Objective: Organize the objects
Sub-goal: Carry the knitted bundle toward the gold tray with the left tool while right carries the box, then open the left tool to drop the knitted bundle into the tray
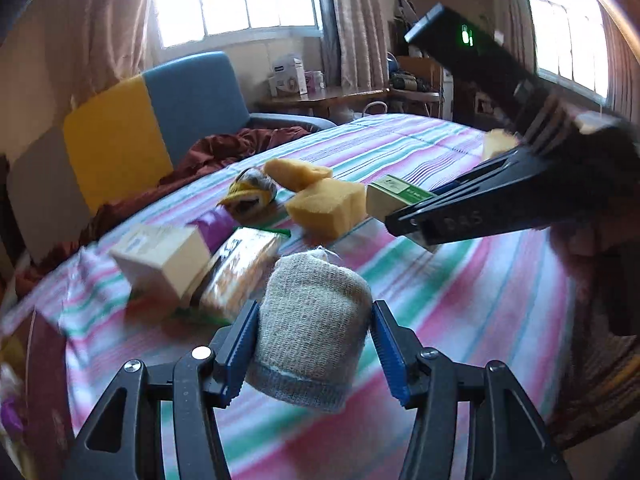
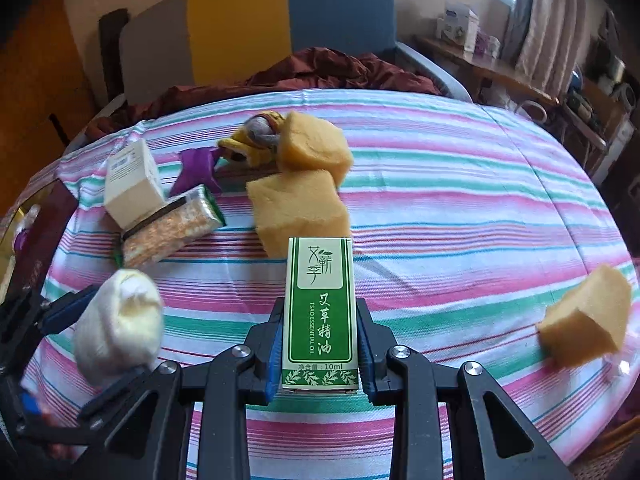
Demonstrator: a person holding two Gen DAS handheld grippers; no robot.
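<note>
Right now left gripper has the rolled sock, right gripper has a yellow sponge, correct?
Half right. The left gripper does hold the rolled sock, but the right gripper is shut on the green essential oil box, not a sponge; the right wrist view shows it.

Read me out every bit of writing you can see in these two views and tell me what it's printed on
"TSAO ESSENTIAL OIL", beside large Chinese characters, runs up the green box held in the right gripper.
"10ml" stands at the same box's lower edge, after small Chinese characters.
"DAS", faintly embossed, seems to stand on the right gripper's black finger in the left wrist view.
White carton: small print, too blurred to read.
Cracker pack: nothing legible.
</note>
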